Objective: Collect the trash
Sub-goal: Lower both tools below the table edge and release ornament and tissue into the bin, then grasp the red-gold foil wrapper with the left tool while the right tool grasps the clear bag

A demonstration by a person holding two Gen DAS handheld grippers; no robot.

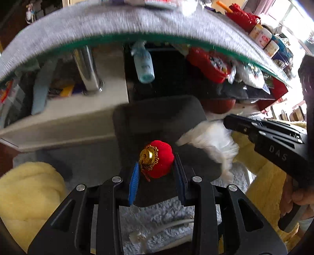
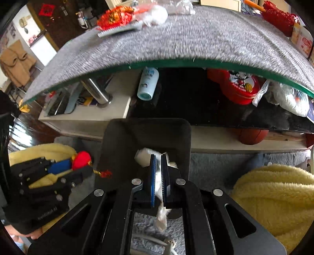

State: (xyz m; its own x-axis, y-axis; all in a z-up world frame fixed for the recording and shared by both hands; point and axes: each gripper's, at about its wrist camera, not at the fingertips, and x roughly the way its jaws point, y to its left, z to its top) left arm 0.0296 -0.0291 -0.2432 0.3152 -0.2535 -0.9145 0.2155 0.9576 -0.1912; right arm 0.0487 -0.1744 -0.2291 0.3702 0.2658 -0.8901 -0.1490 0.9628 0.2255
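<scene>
My left gripper [image 1: 156, 166] is shut on a small red lantern ornament [image 1: 159, 163] with a gold cap, held over the dark grey trash bin [image 1: 137, 121]. In the right wrist view the same gripper [image 2: 78, 166] holds the ornament [image 2: 81, 159] at the bin's left side, its tassel hanging. My right gripper [image 2: 158, 168] is shut on a crumpled white tissue [image 2: 144, 157] over the open bin [image 2: 117, 141]. In the left wrist view the right gripper [image 1: 229, 122] holds the tissue [image 1: 210, 141] over the bin's right rim.
A glass table with a grey mat [image 2: 176, 39] stands beyond the bin, with wrappers [image 2: 115, 17] and a comb on top. Its lower shelf holds a bottle [image 2: 147, 84] and a red tin [image 2: 239, 88]. Yellow fleece [image 2: 274, 196] lies on both sides. A white cable [image 2: 153, 241] lies on the rug.
</scene>
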